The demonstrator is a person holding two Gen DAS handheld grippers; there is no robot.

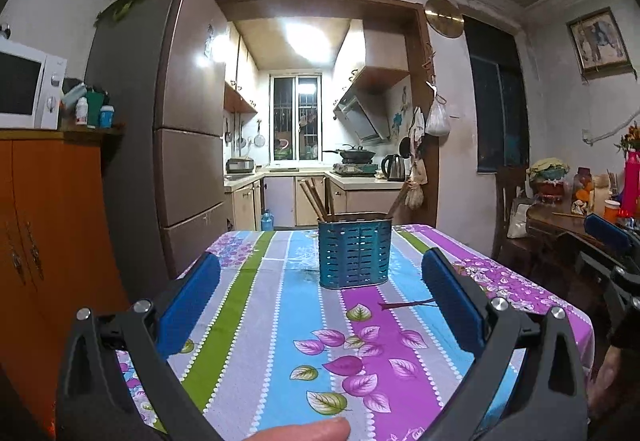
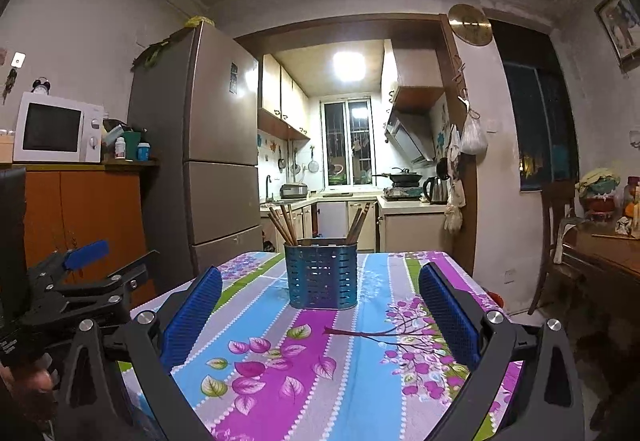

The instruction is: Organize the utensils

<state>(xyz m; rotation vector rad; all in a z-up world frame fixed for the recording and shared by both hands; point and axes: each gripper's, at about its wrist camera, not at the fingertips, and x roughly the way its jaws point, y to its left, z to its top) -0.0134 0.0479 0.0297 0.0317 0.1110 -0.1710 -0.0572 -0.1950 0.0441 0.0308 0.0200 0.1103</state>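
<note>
A blue perforated utensil holder (image 1: 354,253) stands upright on the floral tablecloth (image 1: 280,321), towards the table's far edge. Several brown chopsticks (image 1: 314,197) lean inside it, some to the left and some to the right. It also shows in the right wrist view (image 2: 322,273) with its chopsticks (image 2: 282,223). My left gripper (image 1: 320,285) is open and empty, held back from the holder. My right gripper (image 2: 320,293) is open and empty, also short of the holder. The left gripper shows at the left edge of the right wrist view (image 2: 86,277).
The table (image 2: 280,381) carries only the holder. A fridge (image 2: 216,145) and an orange cabinet (image 2: 80,225) with a microwave (image 2: 56,129) stand to the left. A wooden side table (image 1: 568,225) with clutter stands to the right. A kitchen lies beyond.
</note>
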